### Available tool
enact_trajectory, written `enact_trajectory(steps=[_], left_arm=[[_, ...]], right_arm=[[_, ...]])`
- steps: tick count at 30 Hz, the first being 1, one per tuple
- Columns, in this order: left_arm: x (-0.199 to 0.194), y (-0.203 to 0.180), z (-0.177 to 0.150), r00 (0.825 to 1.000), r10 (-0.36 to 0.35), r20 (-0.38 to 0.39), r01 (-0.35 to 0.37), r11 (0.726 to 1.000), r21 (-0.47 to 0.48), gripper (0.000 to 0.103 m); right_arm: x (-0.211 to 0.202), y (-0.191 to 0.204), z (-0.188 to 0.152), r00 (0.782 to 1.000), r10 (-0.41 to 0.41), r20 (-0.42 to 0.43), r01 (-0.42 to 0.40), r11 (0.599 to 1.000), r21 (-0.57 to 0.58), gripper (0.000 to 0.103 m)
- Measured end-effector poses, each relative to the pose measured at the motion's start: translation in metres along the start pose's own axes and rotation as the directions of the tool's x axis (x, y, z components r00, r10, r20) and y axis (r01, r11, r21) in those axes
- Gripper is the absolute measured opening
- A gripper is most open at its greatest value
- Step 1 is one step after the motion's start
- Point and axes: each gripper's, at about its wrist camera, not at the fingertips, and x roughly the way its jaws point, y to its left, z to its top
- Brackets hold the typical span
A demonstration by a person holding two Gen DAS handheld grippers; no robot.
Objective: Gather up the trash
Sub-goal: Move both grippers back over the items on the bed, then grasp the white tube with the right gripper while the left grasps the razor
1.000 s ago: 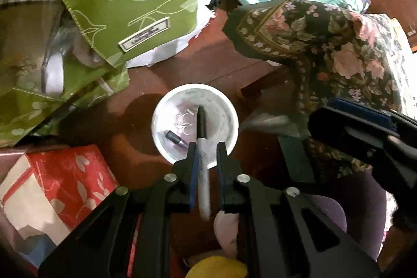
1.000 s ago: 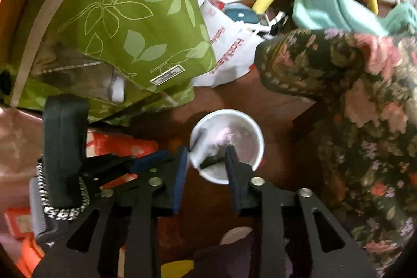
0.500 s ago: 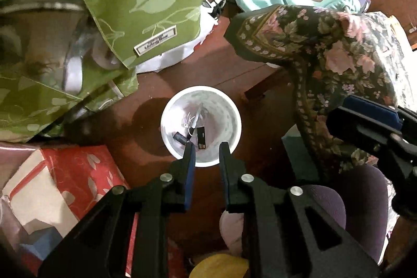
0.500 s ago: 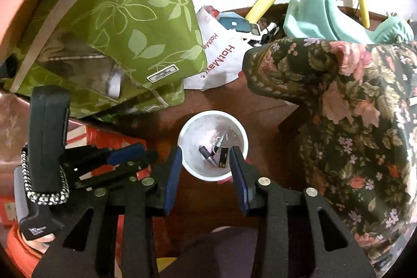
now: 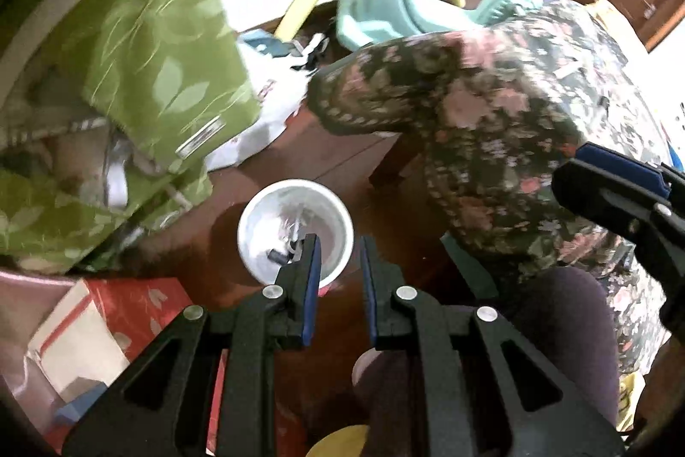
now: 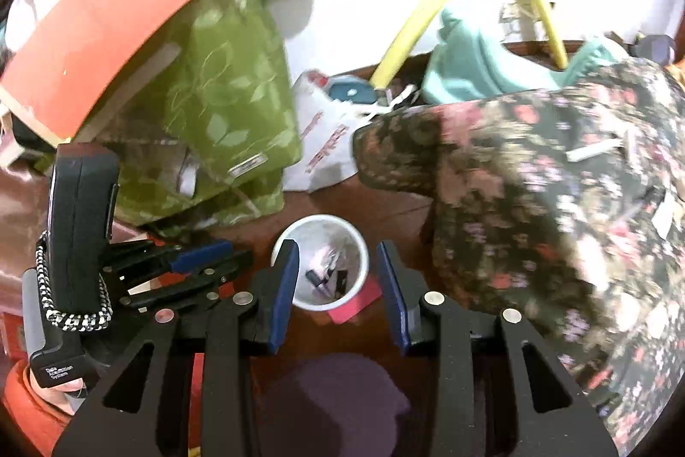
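Observation:
A white round bin [image 5: 295,232] stands on the dark wood floor; it also shows in the right wrist view [image 6: 321,262]. Inside it lie a black marker and other small dark bits [image 6: 327,277]. My left gripper [image 5: 338,258] is open and empty, held above the bin's near right rim. My right gripper [image 6: 336,264] is open wide and empty, high above the bin, which shows between its fingers. The left gripper [image 6: 201,264] also appears at the left of the right wrist view.
A green leaf-print cloth [image 5: 162,41] hangs at the left. A dark floral cloth [image 5: 513,123] covers furniture at the right. A red and white box [image 5: 98,324] lies at the lower left, a white plastic bag [image 6: 325,140] behind the bin, a pink paper [image 6: 355,303] beside it.
My left gripper let go of the marker, which now lies in the bin. Both grippers have risen away from the bin, and the right one has opened wider.

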Motion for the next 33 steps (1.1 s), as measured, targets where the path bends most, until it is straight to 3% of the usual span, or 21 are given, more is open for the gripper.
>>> enact_trajectory(steps=[11,15,19,25,33], left_arm=[[-0.014,-0.115,0.039,0.996,-0.063,0.056,0.053,0.985,0.162,0.016],[-0.013,-0.158,0.055,0.994,-0.090,0.069,0.073,0.972,0.222,0.026],[-0.003,-0.196,0.075,0.992,-0.113,0.064,0.092,0.958,0.273,0.028],[0.017,-0.232,0.103,0.991,-0.127,0.047,0.105,0.942,0.318,0.030],[0.050,-0.266,0.139,0.994,-0.091,0.062,0.058,0.912,0.405,0.032]], right_arm=[[-0.060,-0.114,-0.015,0.991,-0.082,0.102,0.061,0.979,0.193,0.035],[-0.080,-0.161,-0.021,0.985,-0.122,0.123,0.086,0.960,0.266,0.035],[-0.094,-0.203,-0.028,0.978,-0.169,0.125,0.119,0.936,0.333,0.035],[-0.106,-0.262,-0.036,0.972,-0.205,0.113,0.139,0.896,0.422,0.035],[-0.089,-0.318,-0.035,0.975,-0.208,0.078,0.141,0.848,0.510,0.035]])
